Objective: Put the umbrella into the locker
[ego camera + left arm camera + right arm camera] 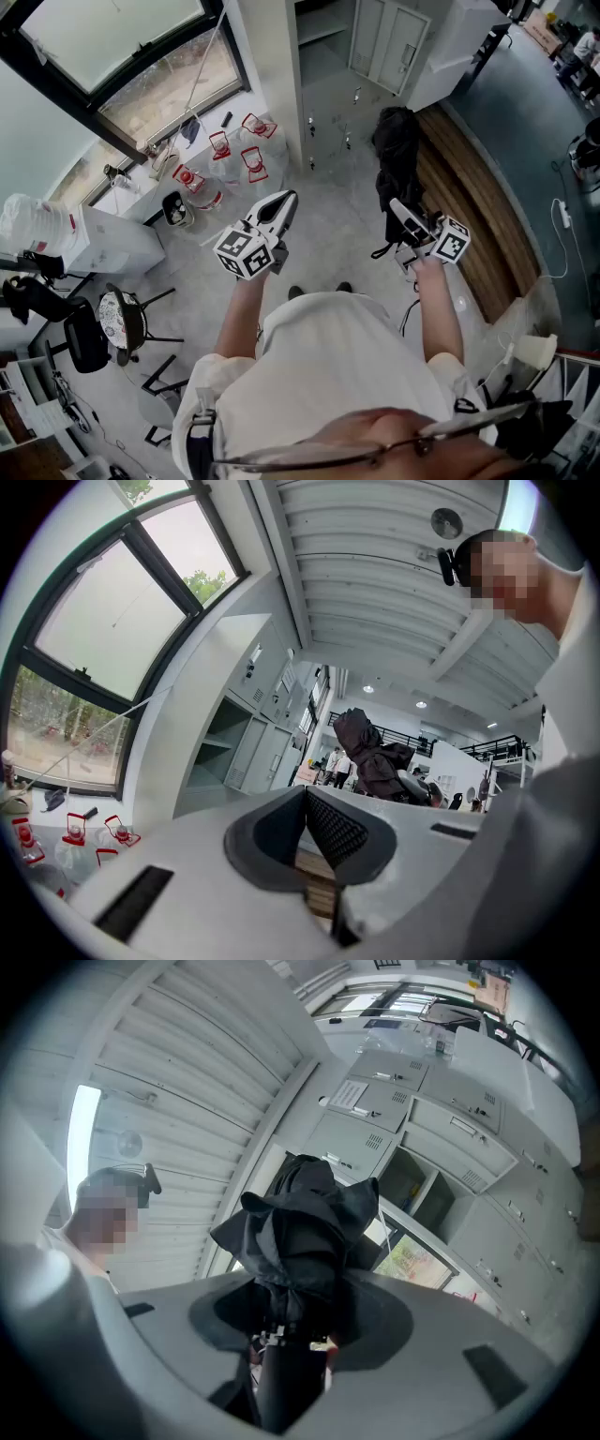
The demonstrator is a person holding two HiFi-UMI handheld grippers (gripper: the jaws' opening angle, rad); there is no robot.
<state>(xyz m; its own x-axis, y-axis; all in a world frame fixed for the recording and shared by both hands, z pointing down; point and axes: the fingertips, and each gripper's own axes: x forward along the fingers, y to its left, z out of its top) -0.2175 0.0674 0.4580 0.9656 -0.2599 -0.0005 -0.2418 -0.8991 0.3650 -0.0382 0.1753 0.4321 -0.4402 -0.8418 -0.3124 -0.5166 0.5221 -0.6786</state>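
A folded black umbrella [396,169] stands upright in my right gripper [407,228], which is shut on its lower end near the handle. In the right gripper view the bunched canopy [305,1237] rises between the jaws and hides the pads; the dark handle [284,1387] runs down below them. My left gripper [272,217] is held out at the left, shut with nothing in it, its pads [328,827] meeting at the tip. The grey lockers stand ahead, with one open compartment [323,42] that also shows as a shelved open bay [211,752] and as an open compartment [410,1185].
Several clear water jugs with red handles [234,155] sit on the floor by the window at the left. A wooden platform [473,216] runs along the right. A stool [122,319] and a black chair [80,337] stand at the lower left. People stand far off [339,764].
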